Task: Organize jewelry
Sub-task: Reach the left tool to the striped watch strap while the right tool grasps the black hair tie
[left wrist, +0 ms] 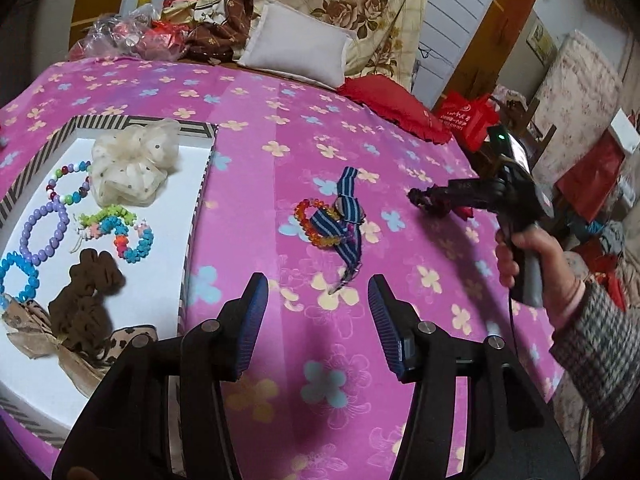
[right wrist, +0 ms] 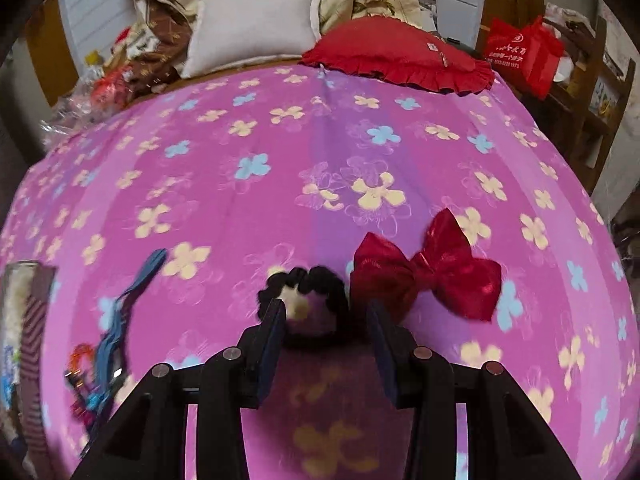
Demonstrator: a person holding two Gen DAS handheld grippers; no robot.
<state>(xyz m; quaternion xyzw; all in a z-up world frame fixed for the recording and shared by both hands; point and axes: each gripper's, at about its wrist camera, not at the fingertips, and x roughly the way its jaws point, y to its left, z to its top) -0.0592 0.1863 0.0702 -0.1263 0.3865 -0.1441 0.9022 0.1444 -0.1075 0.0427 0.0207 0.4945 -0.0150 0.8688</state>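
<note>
Your left gripper (left wrist: pixel 318 312) hangs over the pink flowered bedsheet (left wrist: pixel 420 272) with its blue pads spread wide and nothing between them. Just past its tips lies the striped blue watch strap (left wrist: pixel 344 220), tangled with an orange beaded bracelet (left wrist: pixel 310 222).

Your right gripper (right wrist: pixel 326 330) is also spread, and a black scrunchie (right wrist: pixel 308 284) lies between and just ahead of its fingers; you are not pinching it. A shiny red bow (right wrist: pixel 430 266) lies touching the scrunchie's right edge on the sheet.

To your left, the white tray with a striped rim (left wrist: pixel 200 200) holds the sorted pieces: a brown scrunchie (left wrist: pixel 86 296) and a leopard-print bow (left wrist: pixel 60 344) nearest, then a light blue bracelet (left wrist: pixel 16 280), a purple bracelet (left wrist: pixel 44 232), a multicolored star-bead bracelet (left wrist: pixel 132 240), another mixed bead bracelet (left wrist: pixel 68 184), and a cream dotted scrunchie (left wrist: pixel 132 160) farthest back.

At the head of the bed rest a white pillow (left wrist: pixel 296 44) and a red cushion (right wrist: pixel 400 56).
</note>
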